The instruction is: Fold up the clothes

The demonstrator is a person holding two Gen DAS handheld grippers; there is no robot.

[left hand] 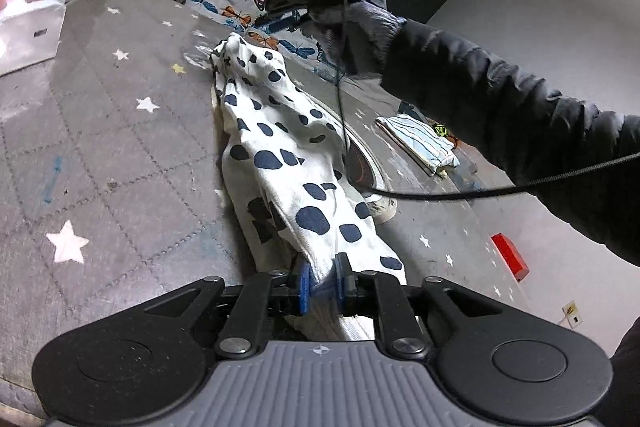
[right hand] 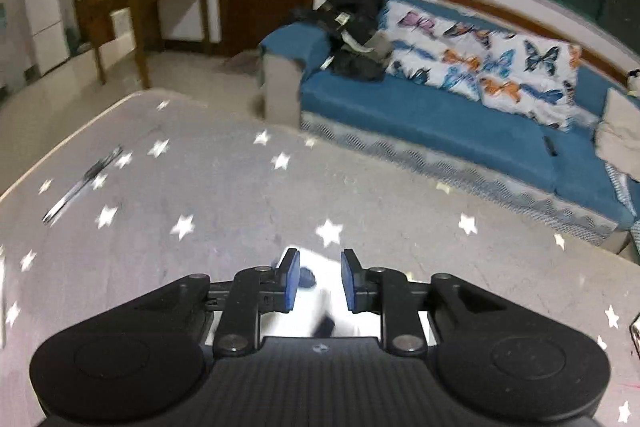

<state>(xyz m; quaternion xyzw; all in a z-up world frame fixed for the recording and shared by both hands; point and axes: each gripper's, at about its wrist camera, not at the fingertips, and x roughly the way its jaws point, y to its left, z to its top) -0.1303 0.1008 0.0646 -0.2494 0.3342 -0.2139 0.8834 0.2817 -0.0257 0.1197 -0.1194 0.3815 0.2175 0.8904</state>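
Grey quilted star-print cloth [left hand: 100, 131] covers the work surface, with a blue sofa [right hand: 440, 115] beyond its far edge. Ahead of the left gripper [left hand: 322, 287] a white garment with dark blue spots [left hand: 280, 147] stretches away in a loose, rumpled strip; its near end is pinched between the blue pads [left hand: 305, 285], which press in on the fabric. The right gripper [right hand: 318, 281] has its jaws spread, and a blurred patch of the same spotted garment lies between and just below them. Right of the left jaws a folded striped cloth [left hand: 418, 143] and a red block [left hand: 510, 254] rest on the surface, well apart.
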